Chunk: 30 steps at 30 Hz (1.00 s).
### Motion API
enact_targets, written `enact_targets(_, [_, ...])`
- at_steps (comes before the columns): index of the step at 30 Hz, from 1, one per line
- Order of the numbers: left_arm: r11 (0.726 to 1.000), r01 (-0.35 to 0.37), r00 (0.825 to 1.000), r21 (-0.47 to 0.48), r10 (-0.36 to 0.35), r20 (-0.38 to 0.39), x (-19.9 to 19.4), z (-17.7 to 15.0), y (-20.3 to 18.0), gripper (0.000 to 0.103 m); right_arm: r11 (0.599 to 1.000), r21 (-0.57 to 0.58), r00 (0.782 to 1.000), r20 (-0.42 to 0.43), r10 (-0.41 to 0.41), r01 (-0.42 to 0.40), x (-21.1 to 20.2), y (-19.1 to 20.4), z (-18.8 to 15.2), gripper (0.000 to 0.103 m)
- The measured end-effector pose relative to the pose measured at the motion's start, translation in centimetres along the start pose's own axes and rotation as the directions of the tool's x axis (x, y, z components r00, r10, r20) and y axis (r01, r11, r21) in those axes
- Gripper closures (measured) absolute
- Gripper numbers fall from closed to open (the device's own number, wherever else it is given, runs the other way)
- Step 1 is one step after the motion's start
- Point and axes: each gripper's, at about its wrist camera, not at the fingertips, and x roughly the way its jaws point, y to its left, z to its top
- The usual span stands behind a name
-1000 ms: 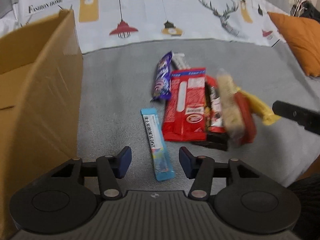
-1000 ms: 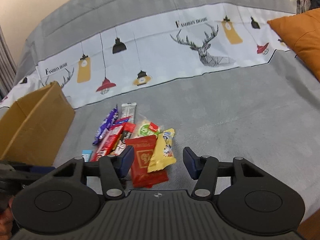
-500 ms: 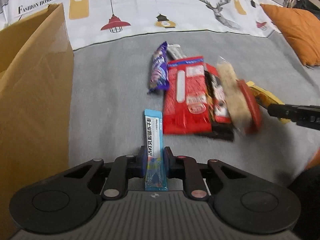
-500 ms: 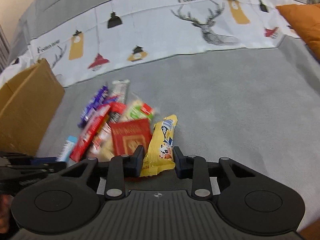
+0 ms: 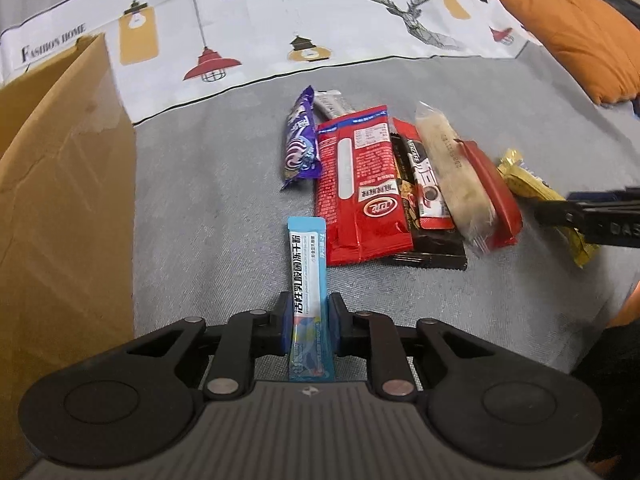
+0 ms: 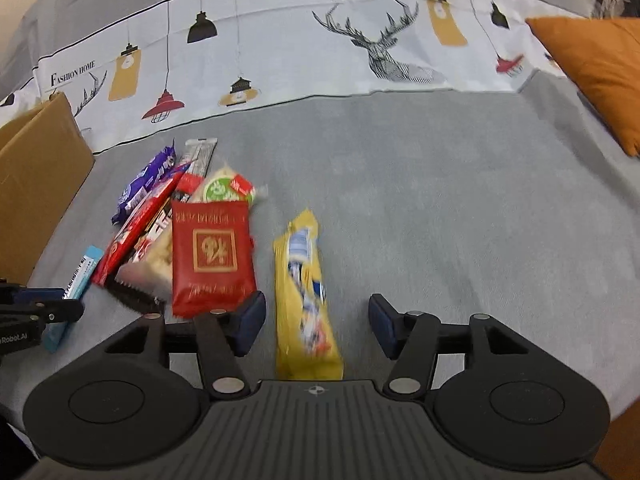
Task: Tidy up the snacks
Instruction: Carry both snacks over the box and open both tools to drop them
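My left gripper (image 5: 308,320) is shut on a light blue stick sachet (image 5: 307,280) that lies lengthwise between its fingers on the grey bed cover. Beyond it lies a pile of snacks: a purple bar (image 5: 300,148), a large red packet (image 5: 360,188), a pale rice cracker pack (image 5: 452,172). My right gripper (image 6: 316,320) is open, its fingers either side of a yellow snack packet (image 6: 306,300) lying on the cover. A red square packet (image 6: 212,256) lies just left of it. The right gripper also shows at the left wrist view's right edge (image 5: 592,216).
A brown cardboard box (image 5: 56,200) stands open at the left, close to my left gripper; it shows in the right wrist view (image 6: 36,184) too. An orange cushion (image 6: 596,76) lies at the far right. A white printed sheet (image 6: 280,52) runs behind the snacks.
The left gripper closed on the blue sachet a second ago and still holds it. The right gripper, shut on the yellow packet half a second ago, has opened; the packet now lies apart from the pile.
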Motion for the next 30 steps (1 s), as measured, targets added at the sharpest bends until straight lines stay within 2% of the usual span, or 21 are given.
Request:
enact_targets(1, [1.0,-0.003,1.0,0.008,0.003,-0.002,-0.1,0.0,-0.2,0.085,1.0,-0.011,1.0,-0.022,-0.015,0.015,0.5,0.0,0.0,0.061])
enact_targets(2, [1.0,-0.002,1.0,0.008,0.002,-0.009,-0.3,-0.1,-0.3,0.085,0.999,-0.027,0.999,-0.025,-0.039,0.039,0.7,0.1,0.0,0.077])
enact_targets(3, [1.0,0.006,1.0,-0.002,-0.006,-0.02,-0.6,-0.2,-0.4,0.086,0.999,-0.026,0.999,-0.02,-0.038,0.037,0.6,0.1,0.1,0.085])
enact_targets(4, [1.0,0.017,0.999,-0.015,-0.018,-0.027,-0.9,-0.2,-0.4,0.086,0.999,-0.016,0.999,-0.022,-0.028,0.027,0.4,0.0,0.1,0.086])
enact_targets(7, [0.998,0.041,0.999,-0.042,-0.042,-0.023,-2.5,-0.6,-0.4,0.086,1.0,-0.007,1.0,-0.016,-0.01,0.01,-0.6,0.4,0.0,0.087])
enact_targets(12, [0.998,0.049,0.999,-0.043,-0.049,0.013,-6.2,-0.9,-0.4,0.086,0.999,0.001,0.998,0.056,0.034,-0.034,-4.0,1.7,0.0,0.087])
enact_targets(15, [0.994,0.067,0.997,-0.085,-0.064,0.042,-8.9,-0.5,0.6,0.086,0.998,0.013,0.993,0.101,0.055,-0.057,-6.5,2.5,0.0,0.087])
enact_targets(19, [0.992,0.059,0.995,-0.114,-0.05,0.084,-12.9,0.1,1.9,0.086,0.997,0.004,0.983,0.164,0.079,-0.08,-10.5,4.4,0.0,0.087])
enact_targets(26, [0.984,0.07,0.982,-0.165,-0.039,0.185,-20.1,0.1,5.0,0.086,0.984,0.024,0.971,0.169,0.17,-0.176,-15.2,8.2,-0.3,0.087])
enact_targets(30, [0.977,0.073,0.971,-0.202,-0.023,0.24,-23.6,-0.3,7.2,0.086,0.968,0.005,0.955,0.171,0.245,-0.249,-16.8,11.1,0.7,0.087])
